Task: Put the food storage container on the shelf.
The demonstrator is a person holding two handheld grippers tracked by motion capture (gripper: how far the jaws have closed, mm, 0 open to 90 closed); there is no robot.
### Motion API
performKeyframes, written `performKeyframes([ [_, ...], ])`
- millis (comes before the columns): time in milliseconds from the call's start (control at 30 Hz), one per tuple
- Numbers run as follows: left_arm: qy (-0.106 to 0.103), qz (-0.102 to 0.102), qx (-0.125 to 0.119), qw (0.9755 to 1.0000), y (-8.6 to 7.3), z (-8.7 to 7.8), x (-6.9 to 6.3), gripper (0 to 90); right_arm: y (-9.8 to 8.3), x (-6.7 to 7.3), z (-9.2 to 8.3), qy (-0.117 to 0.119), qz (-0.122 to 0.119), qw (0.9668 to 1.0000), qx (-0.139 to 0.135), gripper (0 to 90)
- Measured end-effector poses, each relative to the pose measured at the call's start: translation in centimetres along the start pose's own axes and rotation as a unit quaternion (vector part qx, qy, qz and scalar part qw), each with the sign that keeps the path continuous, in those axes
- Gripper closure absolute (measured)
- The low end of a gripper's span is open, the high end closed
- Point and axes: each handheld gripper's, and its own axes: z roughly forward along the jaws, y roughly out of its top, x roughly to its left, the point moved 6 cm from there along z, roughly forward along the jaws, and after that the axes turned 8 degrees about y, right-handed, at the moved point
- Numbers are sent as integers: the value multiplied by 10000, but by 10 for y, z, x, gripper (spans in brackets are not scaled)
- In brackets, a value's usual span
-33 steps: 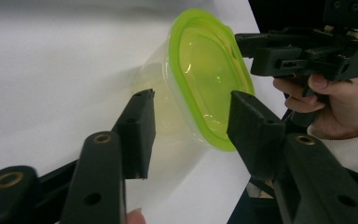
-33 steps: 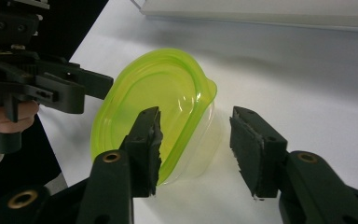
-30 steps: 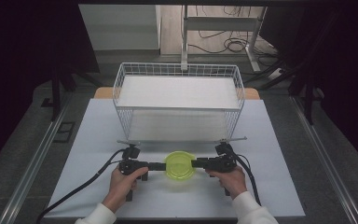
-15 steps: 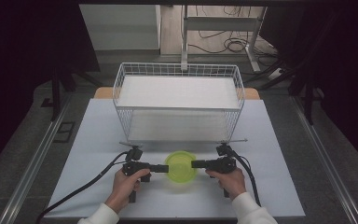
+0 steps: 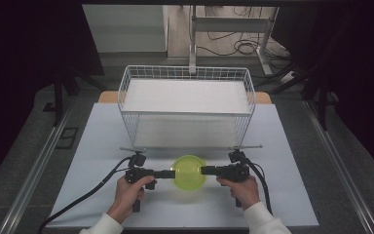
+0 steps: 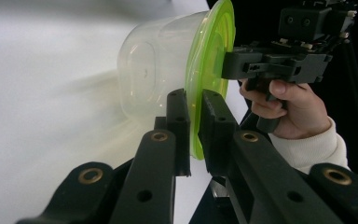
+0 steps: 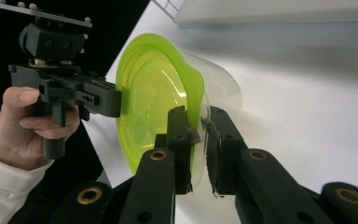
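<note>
A clear round container (image 5: 189, 176) with a lime-green lid (image 6: 212, 56) stands on the white table (image 5: 102, 141) just in front of the wire basket. My left gripper (image 6: 195, 133) comes in from the container's left and is shut on the lid's rim. From the container's right side, my right gripper (image 7: 198, 140) has just been closing, and it is shut on the lid's rim and the clear wall below it. In the high view the left gripper (image 5: 172, 172) and the right gripper (image 5: 203, 170) face each other across the container.
A white wire basket (image 5: 185, 72) with a white board inside stands at the middle of the table's far part. Black cables (image 5: 85, 195) trail from both grippers toward the table's near edge. Dark floor and metal rails (image 5: 34, 170) flank the table.
Both hands and the container stay where they were. The jaw movement is too small to make out in the high view.
</note>
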Motion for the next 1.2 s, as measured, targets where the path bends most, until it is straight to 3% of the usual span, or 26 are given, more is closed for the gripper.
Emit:
performKeyframes([
  [100, -2, 84, -24, 10000, 1, -3, -2, 833, 1, 4, -1, 21, -53, 10000, -24, 796],
  [133, 85, 215, -58, 9997, 2, -6, -6, 833, 3, 9, -3, -3, -183, 9998, -55, 797],
  [267, 100, 411, -141, 9990, 5, -11, -17, 833, 5, 15, -8, 57, -290, 9994, -155, 799],
  [500, 43, 430, -180, 9989, 7, -15, -22, 834, 8, 23, -13, 77, -410, 9989, -221, 798],
  [700, 72, 580, -245, 9980, 13, -21, -31, 833, 13, 31, -16, 80, -517, 9981, -311, 798],
  [1200, 119, 875, -360, 9954, 54, -42, -51, 833, 50, 53, -25, 85, -808, 9949, -596, 797],
])
